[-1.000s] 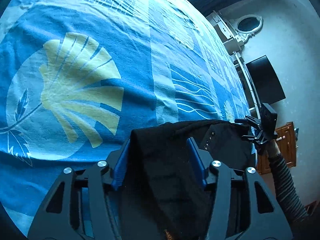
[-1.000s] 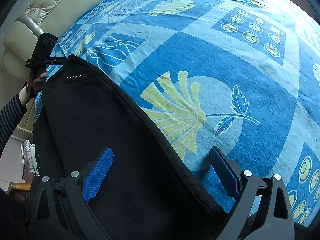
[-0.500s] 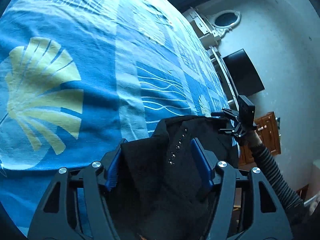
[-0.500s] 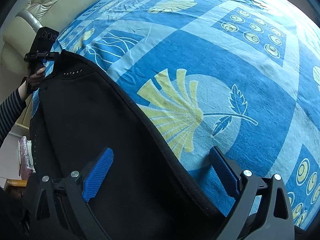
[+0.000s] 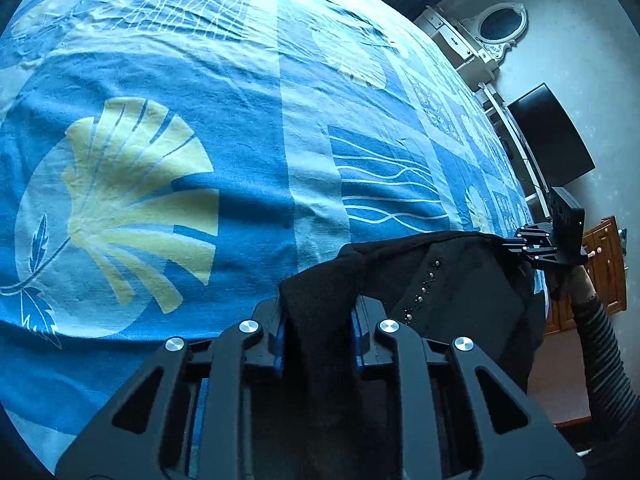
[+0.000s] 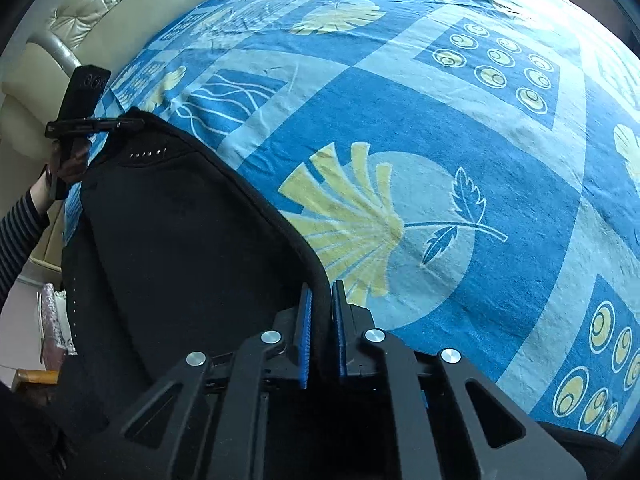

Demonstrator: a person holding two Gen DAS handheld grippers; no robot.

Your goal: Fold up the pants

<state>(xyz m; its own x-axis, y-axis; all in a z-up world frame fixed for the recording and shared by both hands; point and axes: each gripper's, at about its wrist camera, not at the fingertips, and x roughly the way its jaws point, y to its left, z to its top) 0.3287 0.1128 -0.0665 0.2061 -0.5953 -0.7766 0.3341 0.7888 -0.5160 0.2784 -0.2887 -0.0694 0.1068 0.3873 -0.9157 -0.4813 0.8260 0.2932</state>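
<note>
Black pants (image 5: 460,280) with a row of small studs lie at the near edge of a blue patterned bedspread (image 5: 160,160). My left gripper (image 5: 319,320) is closing its jaws, and its blue pads press on a raised bunch of the black cloth. In the right wrist view the pants (image 6: 180,240) spread to the left, and my right gripper (image 6: 322,312) is shut on their thick edge. Each gripper shows in the other's view at the far corner of the pants: the right gripper (image 5: 532,244) and the left gripper (image 6: 96,124).
The bedspread (image 6: 440,120) stretches far ahead. A beige tufted headboard (image 6: 100,8) stands at the far left. Beyond the bed are a white dresser with an oval mirror (image 5: 500,26), a black screen (image 5: 552,136) and a wooden cabinet (image 5: 604,268). A striped sleeve (image 5: 604,344) holds the right gripper.
Both grippers' jaws have closed from wide apart onto the black pants. The left gripper's view has swung across the bed, and the cloth at its jaws is now bunched and raised.
</note>
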